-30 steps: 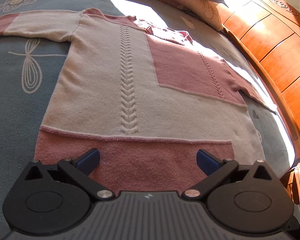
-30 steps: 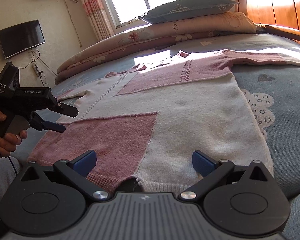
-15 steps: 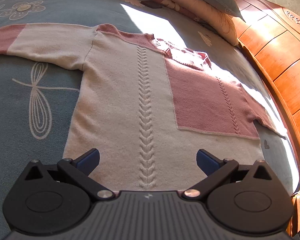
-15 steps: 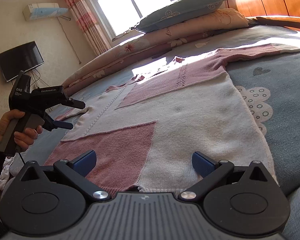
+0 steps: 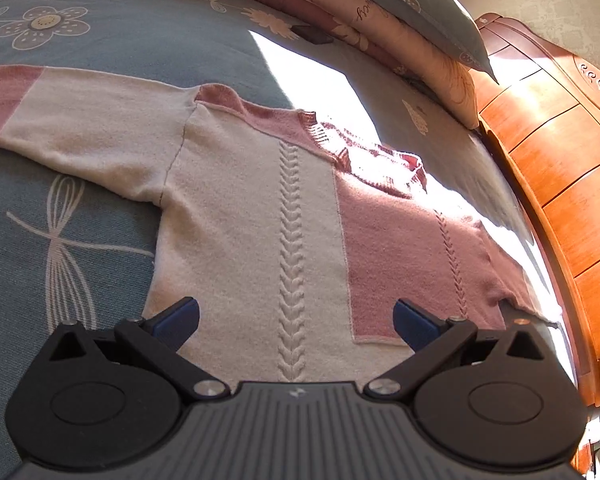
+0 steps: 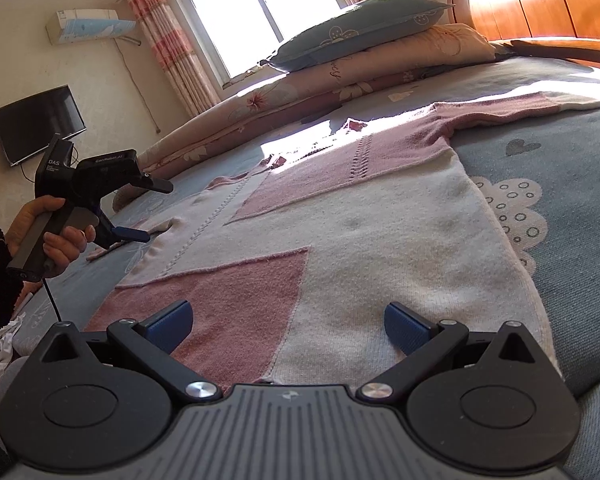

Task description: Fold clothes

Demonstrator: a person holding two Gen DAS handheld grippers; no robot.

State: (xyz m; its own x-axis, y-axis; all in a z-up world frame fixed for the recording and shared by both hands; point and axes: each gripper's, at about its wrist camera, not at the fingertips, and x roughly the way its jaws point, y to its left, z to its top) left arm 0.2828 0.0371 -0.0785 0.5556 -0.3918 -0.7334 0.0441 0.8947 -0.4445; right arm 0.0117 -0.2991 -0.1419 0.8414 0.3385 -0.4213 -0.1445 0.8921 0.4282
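— Where's the sweater [image 5: 260, 208]?
— Spread flat on the bed [image 5: 112, 36], sleeves out, collar toward the pillows [image 6: 364, 28].
— And the tongs?
— Left tongs [image 5: 296, 318] gape above its chest; right tongs [image 6: 286, 322] gape over the hem. Neither grips anything.

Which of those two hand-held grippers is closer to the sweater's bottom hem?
Right. The right hand-held gripper hangs open directly over the bottom hem of the pink-and-cream knitted sweater. The left hand-held gripper, also open, is further up, beside the sweater's armpit.
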